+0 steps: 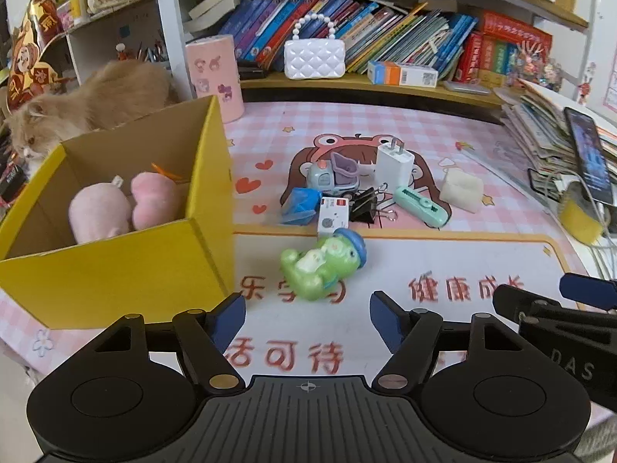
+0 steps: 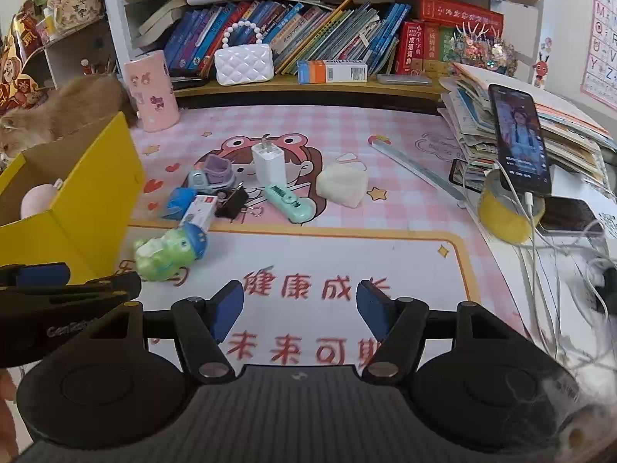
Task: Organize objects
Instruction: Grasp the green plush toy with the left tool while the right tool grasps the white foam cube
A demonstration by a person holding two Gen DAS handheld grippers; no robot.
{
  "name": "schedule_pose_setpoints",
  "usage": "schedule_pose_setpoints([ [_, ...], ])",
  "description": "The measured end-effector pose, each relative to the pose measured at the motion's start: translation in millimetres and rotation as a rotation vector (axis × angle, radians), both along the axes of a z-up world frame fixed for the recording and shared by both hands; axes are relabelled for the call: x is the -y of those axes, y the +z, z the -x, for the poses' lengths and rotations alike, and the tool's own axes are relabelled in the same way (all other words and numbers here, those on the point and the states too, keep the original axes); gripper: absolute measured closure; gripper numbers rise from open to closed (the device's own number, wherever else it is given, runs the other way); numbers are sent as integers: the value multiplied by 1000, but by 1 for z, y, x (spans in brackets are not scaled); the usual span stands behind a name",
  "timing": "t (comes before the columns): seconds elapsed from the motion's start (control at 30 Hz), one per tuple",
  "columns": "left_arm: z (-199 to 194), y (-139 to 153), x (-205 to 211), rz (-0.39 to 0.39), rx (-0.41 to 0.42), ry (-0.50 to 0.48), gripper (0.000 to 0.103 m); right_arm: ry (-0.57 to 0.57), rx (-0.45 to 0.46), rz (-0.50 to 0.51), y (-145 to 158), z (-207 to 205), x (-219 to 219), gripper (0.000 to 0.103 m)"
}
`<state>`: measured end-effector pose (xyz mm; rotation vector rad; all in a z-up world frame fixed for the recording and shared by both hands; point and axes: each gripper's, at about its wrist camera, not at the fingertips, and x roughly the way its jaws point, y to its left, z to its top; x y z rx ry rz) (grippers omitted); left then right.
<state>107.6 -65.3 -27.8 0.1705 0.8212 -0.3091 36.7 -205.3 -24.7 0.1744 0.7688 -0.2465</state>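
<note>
Yellow cardboard box (image 1: 115, 266) sat at nine o'clock in the left wrist view, two pink plush toys (image 1: 123, 204) inside. The left gripper (image 1: 307, 318) stood with jaws apart and empty; a green plastic frog figure (image 1: 322, 264) lay at twelve o'clock just beyond it on the pink checked desk mat (image 1: 443, 250).

In the right wrist view, the right gripper (image 2: 300, 310) was likewise parted and empty, the frog figure (image 2: 169, 252) at ten o'clock, a white wall charger (image 2: 268, 164) farther off near twelve.

Box (image 1: 115, 270) left of frog toy (image 1: 324, 262); plush (image 1: 100, 212) inside.
</note>
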Motion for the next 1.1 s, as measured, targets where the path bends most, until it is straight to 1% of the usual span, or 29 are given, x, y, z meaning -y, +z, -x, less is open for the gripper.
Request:
schedule_pose_setpoints([
  [0.2,-26,-19,23,-22,-13,68,30,20,-12,7,-8,-23,21,39],
  [0.27,-33,-26,31,-28,-10,89,26,31,-15,7,-9,-29,27,39],
  [0.3,-36,-30,35,-42,-7,100,22,38,-17,9,-10,-32,30,39],
  [0.43,-48,-45,51,-98,5,122,19,61,-20,11,-11,-41,38,39],
  [0.53,-56,-55,59,-129,2,128,18,74,-19,18,-13,-45,45,39],
  [0.6,-62,-60,62,-135,-9,137,18,77,-23,20,-15,-48,50,38],
  [0.63,-64,-61,62,-134,-12,142,19,79,-25,20,-16,-50,53,38],
  [0.7,-66,-63,62,-125,-14,149,20,84,-27,26,-18,-54,58,35],
  [0.73,-66,-63,62,-121,-14,149,24,87,-27,30,-19,-56,60,33],
  [0.8,-66,-61,62,-115,-9,152,26,92,-22,40,-21,-63,66,28],
  [0.97,-55,-43,56,-68,-1,129,28,91,1,74,-28,-88,79,22],
  [1.1,-43,-27,48,-13,-17,119,28,74,5,90,-41,-117,88,21],
])
